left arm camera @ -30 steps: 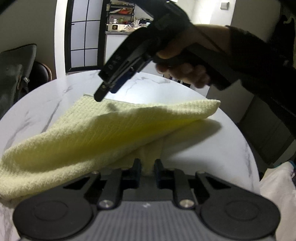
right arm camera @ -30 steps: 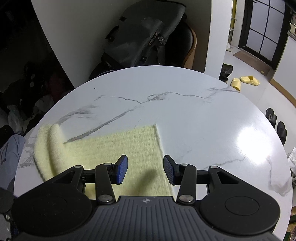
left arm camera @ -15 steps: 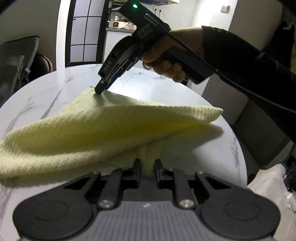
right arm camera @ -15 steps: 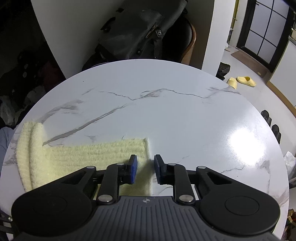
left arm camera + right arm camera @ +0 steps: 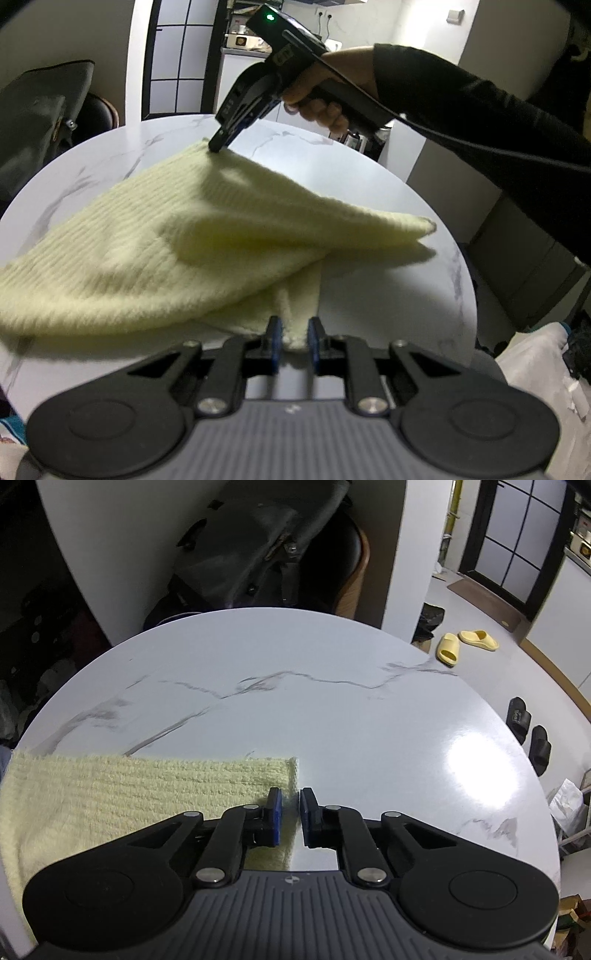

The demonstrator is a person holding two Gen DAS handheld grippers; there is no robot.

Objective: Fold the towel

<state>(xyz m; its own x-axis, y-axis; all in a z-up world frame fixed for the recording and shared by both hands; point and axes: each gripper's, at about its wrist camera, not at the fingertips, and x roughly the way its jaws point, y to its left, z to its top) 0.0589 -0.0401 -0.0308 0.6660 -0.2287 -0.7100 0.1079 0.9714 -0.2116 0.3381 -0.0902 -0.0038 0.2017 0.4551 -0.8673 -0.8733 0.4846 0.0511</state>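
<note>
Near the camera, the left gripper (image 5: 293,334) keeps its narrow pinch on a corner of the yellow towel (image 5: 155,236), which drapes up off the round marble table (image 5: 388,184). Farther off, the right gripper (image 5: 217,143), wide a second ago, is closing its jaws on the far corner (image 5: 290,771). With 2 corners held, I'd say the fold can start.

left wrist: close, downward | right wrist: close, downward | shared: table (image 5: 332,709)

Pale yellow ribbed towel (image 5: 155,243), white grey-veined marble table (image 5: 332,716), yellow slippers (image 5: 466,645)
</note>
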